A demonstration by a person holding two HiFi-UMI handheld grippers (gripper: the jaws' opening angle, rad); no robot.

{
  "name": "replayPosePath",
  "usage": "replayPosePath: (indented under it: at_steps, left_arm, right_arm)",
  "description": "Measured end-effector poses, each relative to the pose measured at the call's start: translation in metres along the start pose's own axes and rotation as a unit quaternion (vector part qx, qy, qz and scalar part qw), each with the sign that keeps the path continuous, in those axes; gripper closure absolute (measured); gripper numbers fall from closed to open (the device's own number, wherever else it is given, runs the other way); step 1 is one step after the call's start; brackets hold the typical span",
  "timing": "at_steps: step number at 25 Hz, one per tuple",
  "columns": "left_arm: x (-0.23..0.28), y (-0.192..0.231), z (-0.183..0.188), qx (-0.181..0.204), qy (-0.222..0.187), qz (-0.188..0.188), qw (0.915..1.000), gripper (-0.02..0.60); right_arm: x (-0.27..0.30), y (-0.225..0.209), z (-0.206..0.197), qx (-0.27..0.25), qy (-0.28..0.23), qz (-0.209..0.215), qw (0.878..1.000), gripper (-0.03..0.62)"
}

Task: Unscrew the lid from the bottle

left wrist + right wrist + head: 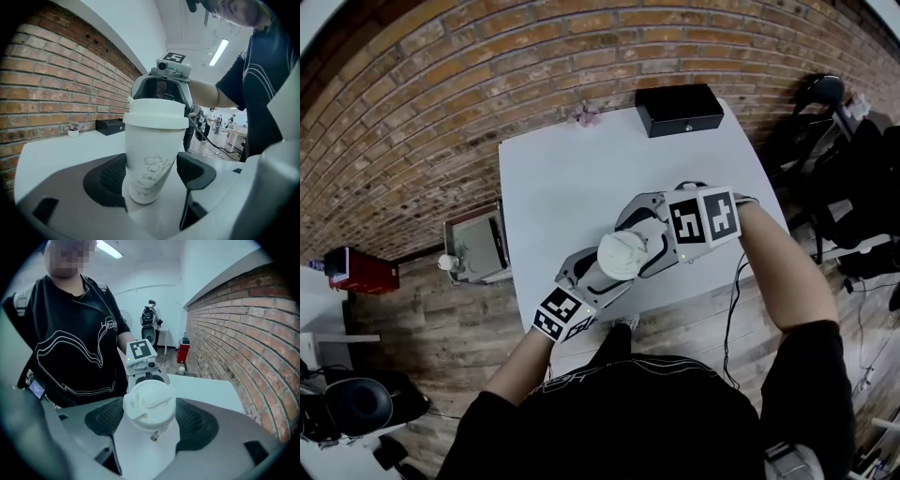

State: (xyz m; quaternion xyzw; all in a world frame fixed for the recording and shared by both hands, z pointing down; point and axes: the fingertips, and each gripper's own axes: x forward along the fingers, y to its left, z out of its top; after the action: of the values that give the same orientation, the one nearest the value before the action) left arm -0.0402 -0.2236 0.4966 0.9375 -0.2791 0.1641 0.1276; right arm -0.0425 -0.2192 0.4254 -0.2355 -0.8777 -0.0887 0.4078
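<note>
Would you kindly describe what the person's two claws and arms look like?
The left claw and right claw are alike: pale grey moulded shells, two broad black ribbed pads, and a white cube bearing black square markers. The person wears a black short-sleeved T-shirt with white line print. A thin dark cable hangs beside the right arm.

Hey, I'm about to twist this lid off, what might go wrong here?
1. The left gripper holds the bottle low on its smooth, tapered body. When the right gripper turns the lid, the bottle may spin or tip in the pads instead of the lid loosening.
2. The bottle is near the table's front edge, so a slip could drop it to the floor.
</note>
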Motion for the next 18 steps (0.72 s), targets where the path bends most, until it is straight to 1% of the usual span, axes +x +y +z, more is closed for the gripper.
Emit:
replayPosePath:
  at_steps: [2,5,7,8,9,10,11,14,18]
  left_arm:
    - [0.0,0.001,0.001,0.002,-0.001,0.0,1.0,0.224]
    - [0.0,0.001,0.0,0.0,0.003,0.0,1.0,0.224]
    - [0.0,0.001,0.001,-0.002,-0.001,0.001,1.0,0.224]
    - [0.0,0.001,0.001,-0.002,0.0,0.001,1.0,0.224]
    - [-0.001,0.001,0.0,-0.003,0.002,0.001,1.0,0.224]
    - [-0.001,0.001,-0.001,-0.004,0.002,0.002,1.0,0.224]
    - [0.0,0.002,-0.001,-0.004,0.0,0.003,1.0,0.224]
    - [0.001,0.002,0.0,-0.004,-0.005,0.006,1.0,0.224]
    - [0.001,0.003,0.001,-0.006,-0.004,0.011,0.9999,0.224]
  right_arm:
    - [0.0,0.0,0.001,-0.001,-0.004,-0.003,1.0,0.246]
    - [-0.001,-0.001,0.003,0.021,-0.028,-0.028,0.999,0.238]
    - [-0.007,-0.003,0.008,0.041,-0.061,-0.059,0.996,0.223]
    - [-0.013,-0.004,0.011,0.052,-0.084,-0.08,0.992,0.212]
    - [-0.019,-0.006,0.015,0.066,-0.108,-0.104,0.986,0.217]
    - [-0.025,-0.007,0.018,0.082,-0.133,-0.13,0.979,0.226]
    - [-0.03,-0.007,0.021,0.098,-0.158,-0.154,0.97,0.248]
    - [-0.035,0.002,0.023,0.152,-0.221,-0.21,0.94,0.252]
    - [-0.031,0.002,0.009,0.224,-0.241,-0.298,0.896,0.252]
